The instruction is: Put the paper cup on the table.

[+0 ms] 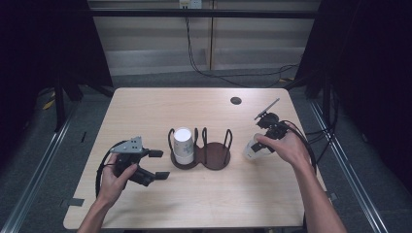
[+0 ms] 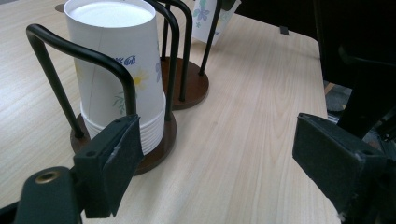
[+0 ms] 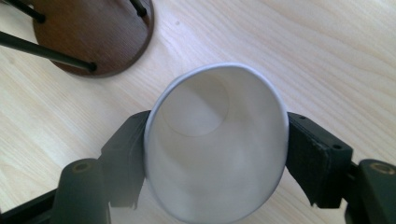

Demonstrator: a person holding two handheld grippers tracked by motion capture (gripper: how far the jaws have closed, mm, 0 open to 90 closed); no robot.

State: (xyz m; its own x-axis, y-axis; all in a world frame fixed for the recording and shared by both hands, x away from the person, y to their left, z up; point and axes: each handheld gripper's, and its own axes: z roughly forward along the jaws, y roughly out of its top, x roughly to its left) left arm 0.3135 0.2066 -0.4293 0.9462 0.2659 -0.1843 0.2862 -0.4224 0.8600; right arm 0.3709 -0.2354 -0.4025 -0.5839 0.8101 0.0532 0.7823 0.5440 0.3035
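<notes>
A dark wooden cup holder [image 1: 214,158] with two round bases and black wire hoops stands mid-table. Its left base holds a stack of upside-down floral paper cups [image 1: 183,144] [image 2: 116,70]. Its right base [image 3: 93,35] is bare. My right gripper [image 1: 256,148] [image 3: 215,154] is shut on a single paper cup [image 1: 251,146] [image 3: 215,140], squeezing its rim oval, just right of the holder; I look into the cup's white inside. My left gripper [image 1: 158,164] [image 2: 217,163] is open with nothing between its jaws, low over the table left of the holder, pointing at the stack.
A small dark round hole [image 1: 236,100] sits near the table's far right. Cables [image 1: 228,77] trail across the floor behind the table. Bare wood lies in front of the holder and along the far side.
</notes>
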